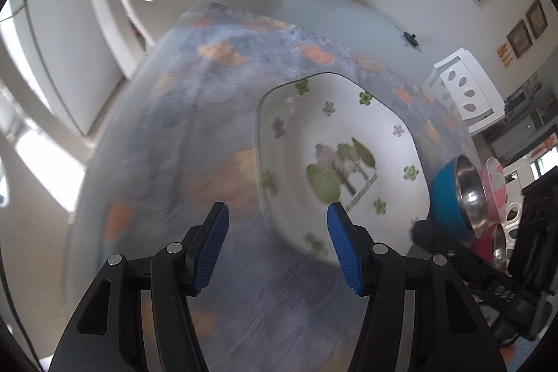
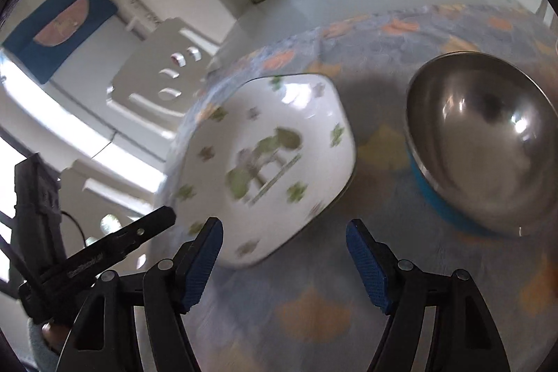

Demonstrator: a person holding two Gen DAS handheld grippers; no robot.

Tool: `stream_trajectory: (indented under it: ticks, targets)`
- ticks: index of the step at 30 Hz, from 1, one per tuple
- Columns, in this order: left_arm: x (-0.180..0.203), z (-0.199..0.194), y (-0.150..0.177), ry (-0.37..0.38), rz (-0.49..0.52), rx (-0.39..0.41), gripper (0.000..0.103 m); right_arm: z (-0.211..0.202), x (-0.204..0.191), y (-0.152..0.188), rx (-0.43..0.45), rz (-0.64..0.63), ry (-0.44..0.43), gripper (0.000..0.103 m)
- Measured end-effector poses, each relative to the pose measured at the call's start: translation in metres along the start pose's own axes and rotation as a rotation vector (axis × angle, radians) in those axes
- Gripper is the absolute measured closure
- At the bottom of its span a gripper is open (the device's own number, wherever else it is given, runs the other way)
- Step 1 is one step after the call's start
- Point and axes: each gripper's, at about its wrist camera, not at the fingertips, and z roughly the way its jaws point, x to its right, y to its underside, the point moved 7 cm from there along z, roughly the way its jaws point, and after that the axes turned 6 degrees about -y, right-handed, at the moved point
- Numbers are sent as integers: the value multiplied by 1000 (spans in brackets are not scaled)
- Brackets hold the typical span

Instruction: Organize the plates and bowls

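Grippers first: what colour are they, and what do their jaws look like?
Both match. The left gripper and right gripper have black plastic arms with cut-out slots and round silver pins. The jaws carry bright blue, bumpy pads. In the right view, a thin black cable trails behind the left gripper.

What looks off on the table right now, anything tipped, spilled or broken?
Nothing stands out. The white floral plate lies flat on the patterned tablecloth, and the steel-lined blue bowl sits upright beside it, apart from it. No spills or chips visible, though both views are motion-blurred. Both claws, left and right, are open and empty.
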Motion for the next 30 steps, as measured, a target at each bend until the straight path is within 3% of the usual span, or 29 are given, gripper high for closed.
stream_trajectory:
  ticks: [4, 6, 10, 13, 16, 20, 25, 30]
  targets:
    - [13, 21, -8, -9, 68, -30, 47, 18, 14, -10, 0, 57, -1, 31]
    - [19, 24, -12, 24, 93, -9, 46, 23, 16, -15, 17, 57, -19, 31]
    - [21, 38, -10, 17, 127, -34, 45, 31, 8, -23, 48, -48, -1, 31]
    - [26, 40, -8, -5, 187, -3, 47, 38, 3, -24, 62, -98, 32, 31]
    - [28, 40, -9, -37, 202, 24, 48, 42, 0, -24, 79, -138, 64, 44]
    - [22, 33, -13, 92, 90, 28, 48, 42, 3, -22, 80, -184, 124, 61]
    - [33, 22, -11, 36, 160, 60, 48, 33, -5, -24, 91, -202, 112, 64]
    - [29, 11, -1, 67, 135, 40, 48, 24, -13, -20, 104, -236, 119, 67]
